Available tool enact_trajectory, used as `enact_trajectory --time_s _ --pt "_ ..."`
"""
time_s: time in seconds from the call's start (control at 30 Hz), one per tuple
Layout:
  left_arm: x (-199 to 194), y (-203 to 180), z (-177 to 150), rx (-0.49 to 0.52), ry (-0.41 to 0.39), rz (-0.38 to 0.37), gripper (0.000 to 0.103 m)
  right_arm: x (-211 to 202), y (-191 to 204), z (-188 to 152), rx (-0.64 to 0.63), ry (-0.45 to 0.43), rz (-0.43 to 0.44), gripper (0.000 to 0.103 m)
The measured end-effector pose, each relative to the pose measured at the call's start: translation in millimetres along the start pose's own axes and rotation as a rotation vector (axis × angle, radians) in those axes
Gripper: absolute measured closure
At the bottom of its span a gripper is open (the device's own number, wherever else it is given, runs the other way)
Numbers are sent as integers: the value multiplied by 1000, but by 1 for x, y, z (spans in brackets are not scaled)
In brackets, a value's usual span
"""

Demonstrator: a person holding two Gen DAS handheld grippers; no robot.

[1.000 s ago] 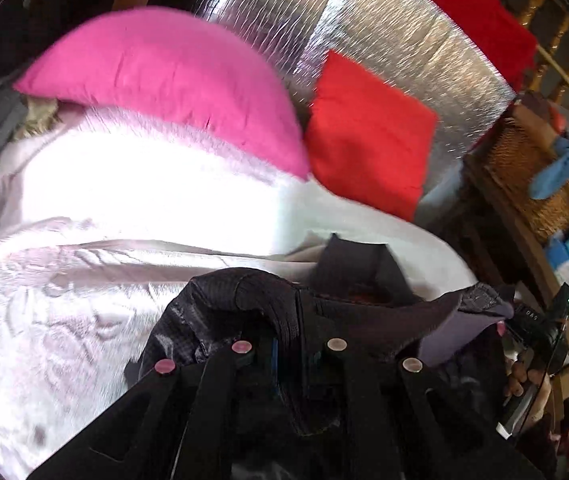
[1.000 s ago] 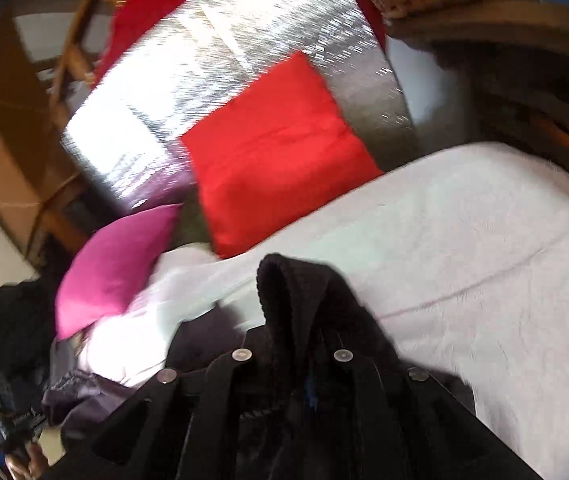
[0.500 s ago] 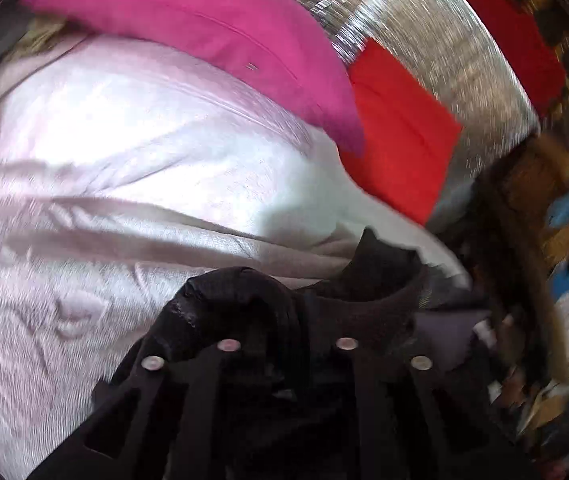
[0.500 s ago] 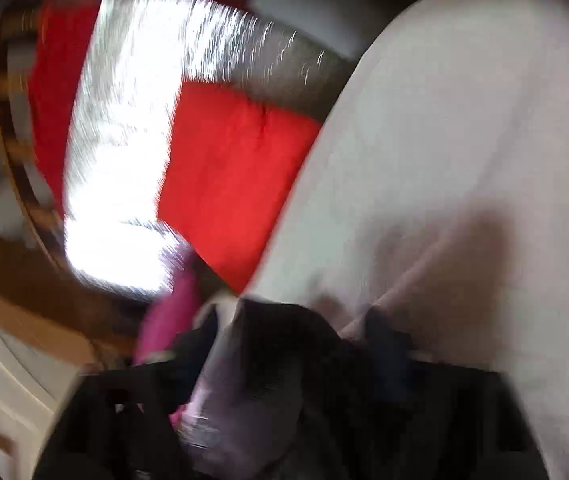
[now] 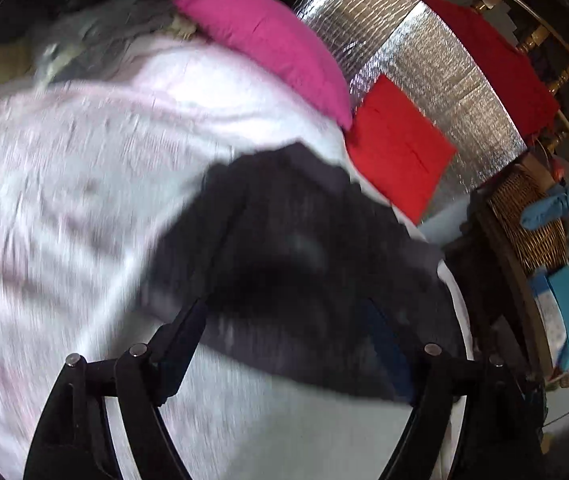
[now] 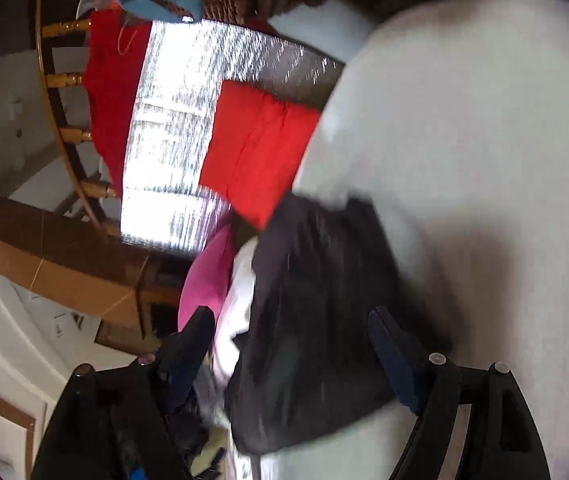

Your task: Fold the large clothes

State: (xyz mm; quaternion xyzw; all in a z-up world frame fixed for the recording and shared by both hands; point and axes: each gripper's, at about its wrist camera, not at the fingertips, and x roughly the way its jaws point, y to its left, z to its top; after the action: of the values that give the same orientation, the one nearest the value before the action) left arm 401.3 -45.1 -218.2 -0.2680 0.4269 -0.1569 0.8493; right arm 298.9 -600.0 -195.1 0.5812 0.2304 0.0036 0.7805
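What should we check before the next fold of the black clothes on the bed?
1. Left tool let go: ok, its fingers are opening and nothing is pinched.
2. Right tool let go: ok, it stands wide.
3. Black garment lying on the white bedspread: ok.
4. Garment flat and smooth: cannot tell, both views are blurred.
5. Pink pillow and red pillow off the garment: ok in the left view.
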Motion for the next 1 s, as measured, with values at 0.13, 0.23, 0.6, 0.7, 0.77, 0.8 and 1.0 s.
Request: enact_trajectory --time_s 0.13,0.23,0.6,0.7,0.77,0.8,1.0 --pt "20 8 -30 -100 117 -10 21 15 -5 -43 6 89 -40 21" --pt "29 18 -33 -170 111 -15 21 40 -11 -64 17 138 -103 21" --pt "66 44 4 -364 -27 -32 19 100 -26 -32 9 -24 -157 21" --pt "77 40 11 -367 -60 -21 19 107 -24 -22 -17 -77 -169 21" --pt "82 37 12 -347 -76 19 27 112 -18 -19 -74 -94 -187 33" --pt "84 35 12 -334 -75 37 37 117 -15 -18 -115 -91 -240 51" --pt "70 13 14 -252 -126 90 69 111 6 -20 -245 -94 -277 67"
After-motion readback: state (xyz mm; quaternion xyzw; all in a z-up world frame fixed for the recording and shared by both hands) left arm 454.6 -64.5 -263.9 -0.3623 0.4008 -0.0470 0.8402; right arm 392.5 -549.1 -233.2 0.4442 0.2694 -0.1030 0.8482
